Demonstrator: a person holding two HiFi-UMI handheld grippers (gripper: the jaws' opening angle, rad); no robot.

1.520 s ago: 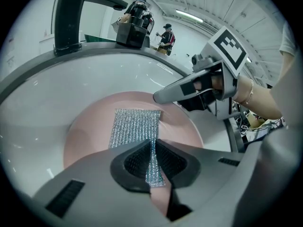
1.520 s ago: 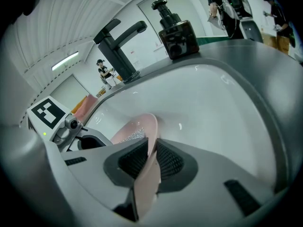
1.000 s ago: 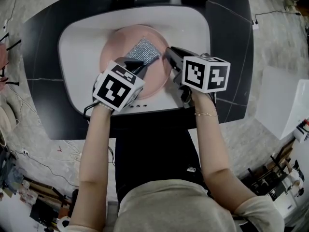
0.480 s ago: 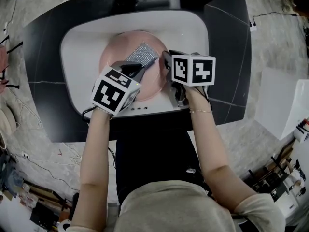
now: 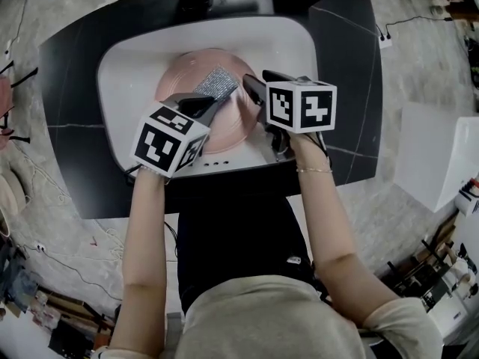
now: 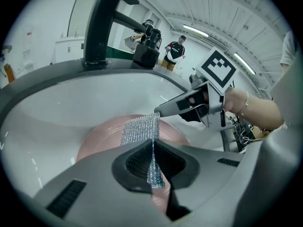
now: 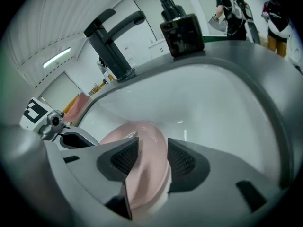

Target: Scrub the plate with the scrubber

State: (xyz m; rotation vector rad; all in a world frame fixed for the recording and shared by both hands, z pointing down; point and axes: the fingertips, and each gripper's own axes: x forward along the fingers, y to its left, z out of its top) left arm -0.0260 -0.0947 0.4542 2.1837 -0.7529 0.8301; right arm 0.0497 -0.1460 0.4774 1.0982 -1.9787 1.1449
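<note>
Now the left gripper (image 6: 152,150) pinches the silver mesh scrubber (image 6: 141,129), its free end over the pink plate (image 5: 179,81) in the white sink (image 5: 292,43). The right gripper (image 7: 150,152) has just been opening its jaws, and they stand spread round the plate's rim. Since a second ago, the left gripper has drawn back slightly.

Set into dark stone counter (image 5: 60,88): white oval ceramic basin (image 5: 292,47). Near its middle: round pink plate (image 5: 176,77). Over the plate, centre toward 1 o'clock, perhaps touching: silver mesh scrubber (image 5: 218,82). Behind the basin, 12 o'clock: black metal faucet (image 7: 111,41); 1 o'clock: black pump soap bottle (image 7: 182,32).
</note>
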